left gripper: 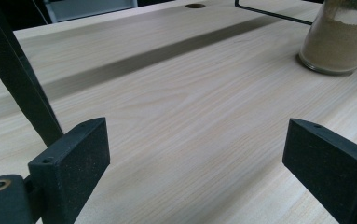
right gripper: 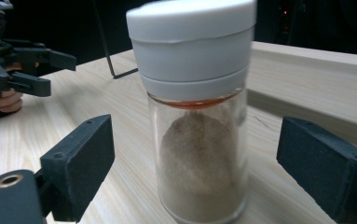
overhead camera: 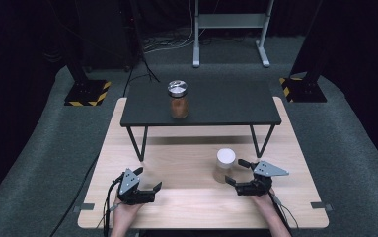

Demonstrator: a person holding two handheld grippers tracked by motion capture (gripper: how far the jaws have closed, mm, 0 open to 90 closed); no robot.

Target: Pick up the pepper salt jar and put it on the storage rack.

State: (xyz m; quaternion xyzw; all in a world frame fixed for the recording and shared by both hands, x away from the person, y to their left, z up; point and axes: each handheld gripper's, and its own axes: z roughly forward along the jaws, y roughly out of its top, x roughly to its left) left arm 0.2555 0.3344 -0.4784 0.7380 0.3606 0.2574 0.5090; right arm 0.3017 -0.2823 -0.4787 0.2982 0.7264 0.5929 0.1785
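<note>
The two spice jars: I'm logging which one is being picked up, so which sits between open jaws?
The white-lidded jar on the wooden table, between the right gripper jaws; the silver-lidded jar stands on the black shelf.

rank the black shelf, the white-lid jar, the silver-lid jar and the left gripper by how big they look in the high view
1. black shelf
2. left gripper
3. white-lid jar and silver-lid jar: look alike, and the white-lid one sits nearer the camera, so unranked.

Each hand-held gripper is black. The left hand-held gripper (overhead camera: 148, 190), at lower left of the high view, trails a dark cable off the frame's bottom edge. The right hand-held gripper (overhead camera: 237, 173), at lower right, carries a grey three-cornered plate. Up close, its jaws are flat, matte rectangular blocks with small screw holes and a brass-ringed hole at the base.
</note>
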